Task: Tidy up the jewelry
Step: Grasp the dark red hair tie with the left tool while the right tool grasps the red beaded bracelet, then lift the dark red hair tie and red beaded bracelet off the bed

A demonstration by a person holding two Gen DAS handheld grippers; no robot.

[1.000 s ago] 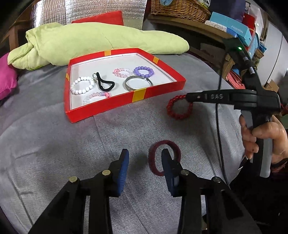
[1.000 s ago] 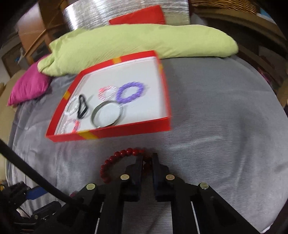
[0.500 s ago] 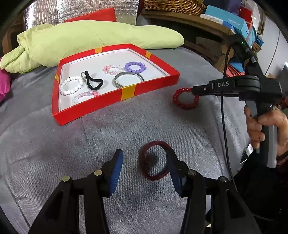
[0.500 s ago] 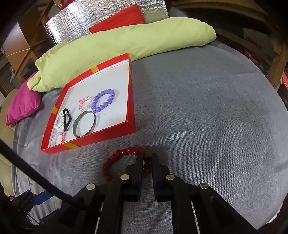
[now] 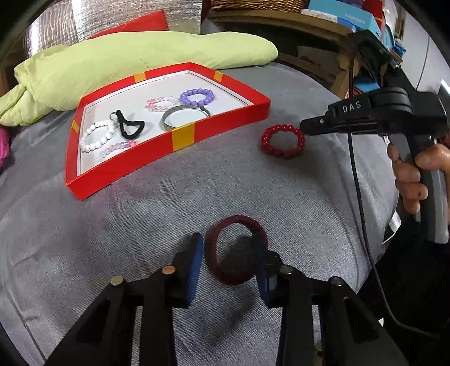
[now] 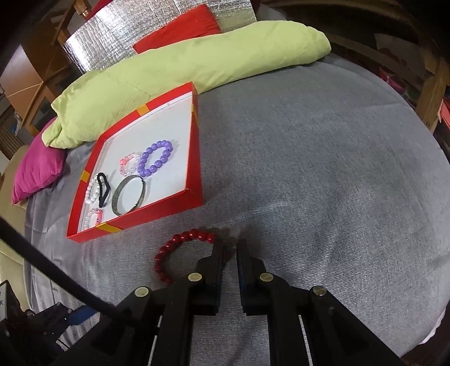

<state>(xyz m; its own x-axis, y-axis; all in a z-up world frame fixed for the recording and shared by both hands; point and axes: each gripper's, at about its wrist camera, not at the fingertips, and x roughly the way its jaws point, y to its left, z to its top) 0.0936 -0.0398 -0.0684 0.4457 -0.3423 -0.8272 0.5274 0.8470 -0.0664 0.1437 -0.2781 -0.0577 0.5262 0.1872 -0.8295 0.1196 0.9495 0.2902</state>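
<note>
A dark red hair band (image 5: 235, 253) lies on the grey cloth between the open jaws of my left gripper (image 5: 229, 253), not gripped. A red bead bracelet (image 5: 282, 141) lies on the cloth right of the red tray (image 5: 180, 138). In the right wrist view my right gripper (image 6: 230, 247) has its jaws nearly together around the bracelet's right side (image 6: 194, 236), which rests on the cloth. The tray (image 6: 194, 194) holds purple (image 5: 197, 96), pink, and white (image 5: 98, 136) bead bracelets, a silver bangle (image 5: 184, 118) and a black hair tie (image 5: 130, 129).
A light green cushion (image 5: 135, 56) lies behind the tray, with a red cushion and silver foil further back. A magenta cushion (image 6: 38, 166) sits at the left. Shelves with boxes and a basket stand at the back right (image 5: 351, 19).
My left gripper has opened wider and moved forward so its jaws now flank the dark red hair band. The right gripper has stayed at the red bracelet, turning a little.
</note>
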